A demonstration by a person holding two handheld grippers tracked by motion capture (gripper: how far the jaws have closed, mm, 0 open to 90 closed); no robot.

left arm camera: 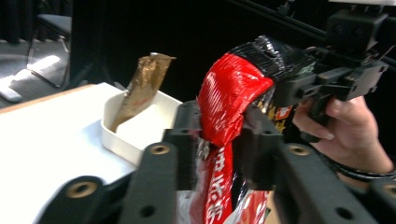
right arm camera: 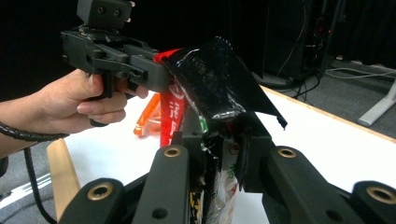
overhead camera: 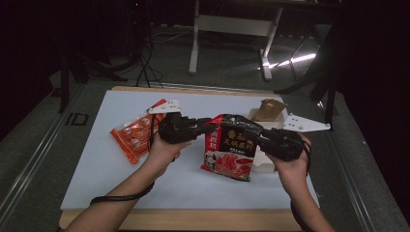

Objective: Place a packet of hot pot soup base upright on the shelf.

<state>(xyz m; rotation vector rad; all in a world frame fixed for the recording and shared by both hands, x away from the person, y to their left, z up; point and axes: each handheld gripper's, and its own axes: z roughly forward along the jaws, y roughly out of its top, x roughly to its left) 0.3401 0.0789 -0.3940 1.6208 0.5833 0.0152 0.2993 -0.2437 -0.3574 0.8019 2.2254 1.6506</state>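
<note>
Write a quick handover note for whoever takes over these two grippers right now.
Left gripper: jaws around the red side edge of the red and black snack bag; whether the pads press cannot be told.
Right gripper: shut on the bag's other side, near its black top.
The bag is held up between both grippers over the white table.
Behind it sits a white rectangular tray with a brown paper packet standing in it. An orange plastic packet lies flat near the left hand.
Done: bag lifted, gripped on both sides.
Left: top looks still sealed; probably pull it open, then perhaps empty it into the tray.
</note>
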